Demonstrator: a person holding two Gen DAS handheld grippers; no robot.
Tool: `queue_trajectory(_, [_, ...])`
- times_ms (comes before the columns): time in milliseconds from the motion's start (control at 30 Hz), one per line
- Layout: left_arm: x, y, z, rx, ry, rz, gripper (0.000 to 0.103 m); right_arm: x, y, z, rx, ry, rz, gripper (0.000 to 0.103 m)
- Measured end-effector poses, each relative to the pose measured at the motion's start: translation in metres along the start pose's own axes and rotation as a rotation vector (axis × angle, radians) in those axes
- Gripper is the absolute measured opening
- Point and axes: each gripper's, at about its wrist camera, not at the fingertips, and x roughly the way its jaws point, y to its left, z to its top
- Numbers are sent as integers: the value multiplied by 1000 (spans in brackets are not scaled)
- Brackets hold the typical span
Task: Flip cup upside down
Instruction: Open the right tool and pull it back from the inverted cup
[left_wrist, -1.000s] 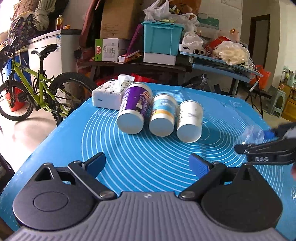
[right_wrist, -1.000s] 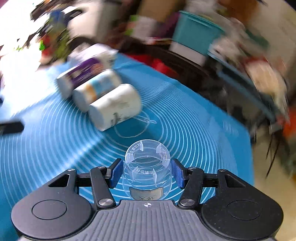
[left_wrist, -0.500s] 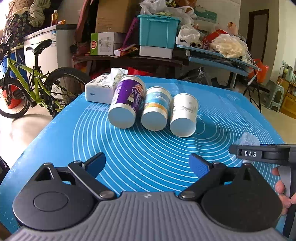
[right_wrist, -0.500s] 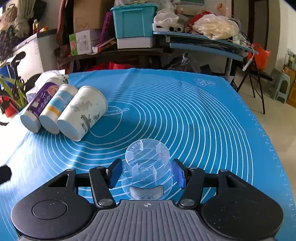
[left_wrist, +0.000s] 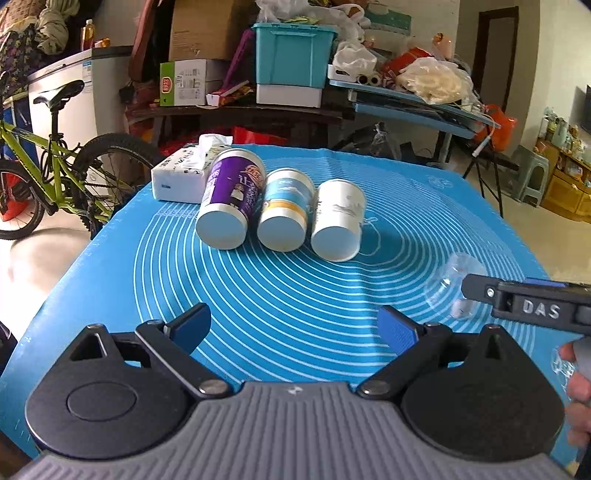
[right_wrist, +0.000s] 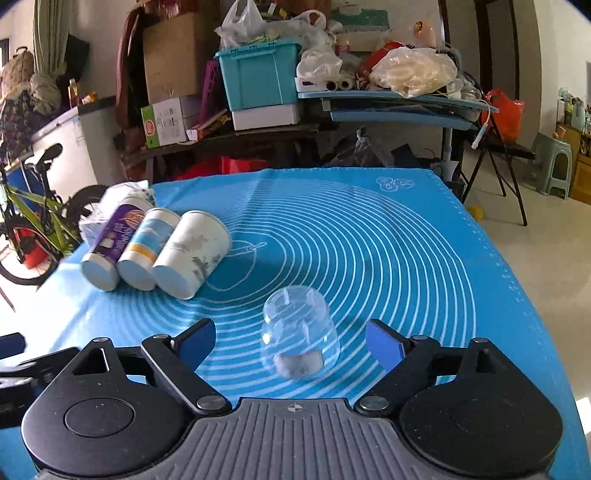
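A blue mat (right_wrist: 424, 258) printed with pale rings covers the table and fills most of both views. Behind it, at twelve o'clock, stands a dark table crowded with a teal bin (right_wrist: 258, 79), boxes and bags. A green bicycle (left_wrist: 48, 162) leans at about ten o'clock in the left wrist view.

On the mat, toward eleven o'clock from the right gripper, three paper cups lie on their sides in a row, touching one another, with their bases toward the cameras: a purple cup (left_wrist: 231, 201), a blue and white cup (left_wrist: 284, 214) and a white cup (left_wrist: 338, 219). A tissue box (left_wrist: 181, 177) sits just behind the purple cup.

The left gripper (left_wrist: 293, 326) hangs over the near part of the mat with its fingers spread wide and nothing between them.

The right gripper (right_wrist: 290, 341) is also spread wide. Its blue pads (right_wrist: 382, 345) stand clear of the cup on both sides.

The clear plastic cup (right_wrist: 297, 332) stands upside down on the mat, mouth down and base up, at twelve o'clock between the right gripper's fingers and touching neither. In the left wrist view the same cup (left_wrist: 448, 282) shows at about two o'clock, partly hidden behind the right gripper's black finger.
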Motion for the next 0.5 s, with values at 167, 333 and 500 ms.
queue_trajectory(167, [-13,-2,-3,22,-1,-16,96,-32,-4,-12,32,-14,4,91])
queue_trajectory(333, [-25,-3,-8,32,-12,-22,96,-63,3,-27,-20,-47,-43,91])
queue_trajectory(500, [-34,-6,-15,58,-10,-29,96,-86,6,-38,-26,-74,-47,91])
